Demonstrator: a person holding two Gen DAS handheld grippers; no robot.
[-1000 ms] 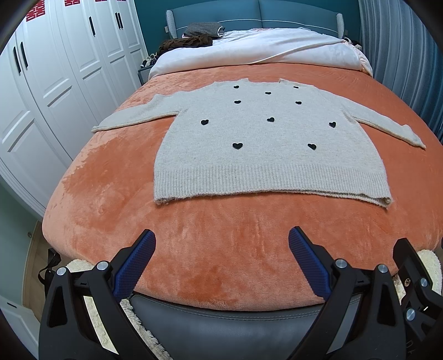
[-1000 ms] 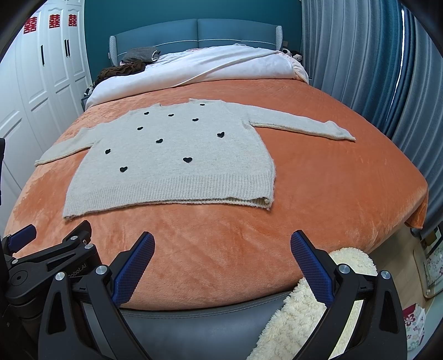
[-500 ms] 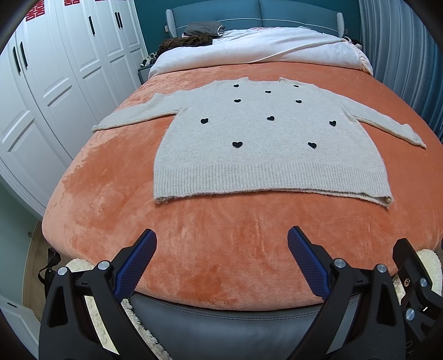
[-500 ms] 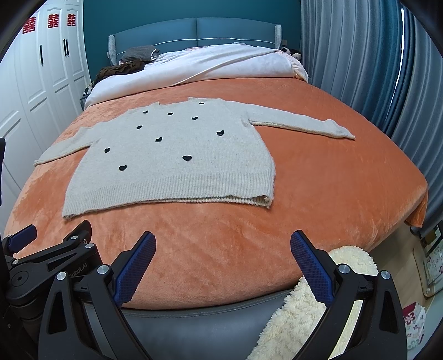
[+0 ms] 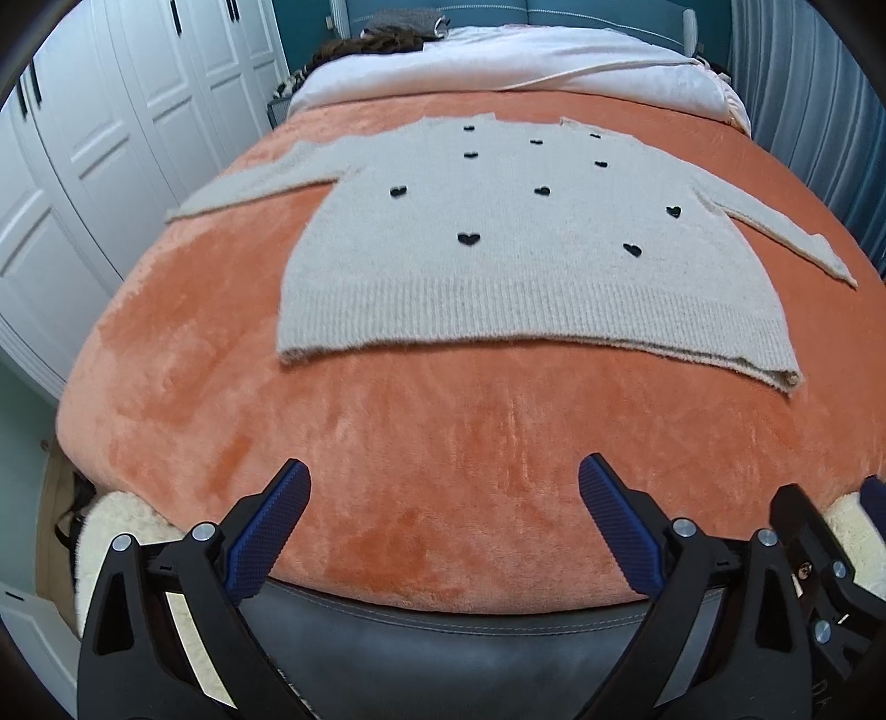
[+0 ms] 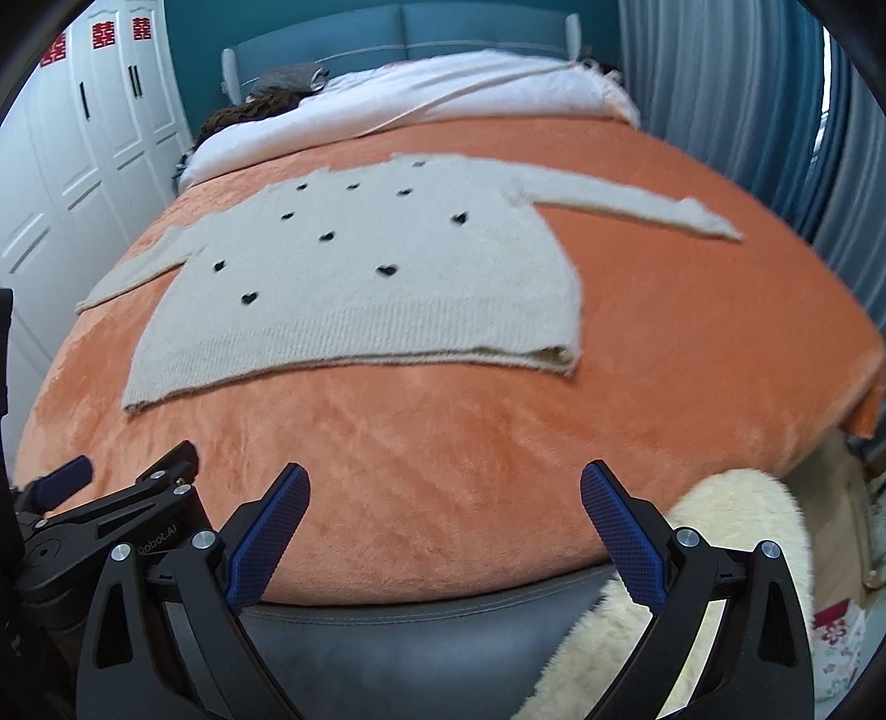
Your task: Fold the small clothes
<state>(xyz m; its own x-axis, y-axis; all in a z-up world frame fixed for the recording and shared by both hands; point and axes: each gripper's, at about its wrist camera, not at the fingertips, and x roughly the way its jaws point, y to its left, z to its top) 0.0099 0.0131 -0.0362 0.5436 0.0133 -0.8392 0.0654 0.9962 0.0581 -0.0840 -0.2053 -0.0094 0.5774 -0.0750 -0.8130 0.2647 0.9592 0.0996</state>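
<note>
**Ana:** What have I got closest to the cameras?

**Me:** My left gripper [image 5: 443, 487] hangs over the foot of the bed with its blue-padded jaws spread wide and nothing between them. My right gripper [image 6: 444, 490] is the same, jaws well apart, empty. In the right view I can see the left gripper's black frame at the lower left, just beside mine.

**Ana:** And under them?

**Me:** The orange blanket [image 5: 443, 471], draped over a dark bed frame [image 6: 421, 637]. A cream fluffy rug [image 6: 720, 554] lies on the floor to the right.

**Ana:** Where's the garment?

**Me:** The beige sweater [image 5: 526, 277] with small black hearts lies flat on the blanket, front up, ribbed hem nearest me, both sleeves spread out to the sides. It's apart from both grippers. The hem's right corner looks slightly curled.

**Ana:** Beyond that?

**Me:** A white duvet [image 6: 443, 94] bunched at the head, then the blue headboard [image 6: 398, 33]. White wardrobe doors [image 5: 138, 111] on the left, curtains [image 6: 747, 111] on the right.
</note>
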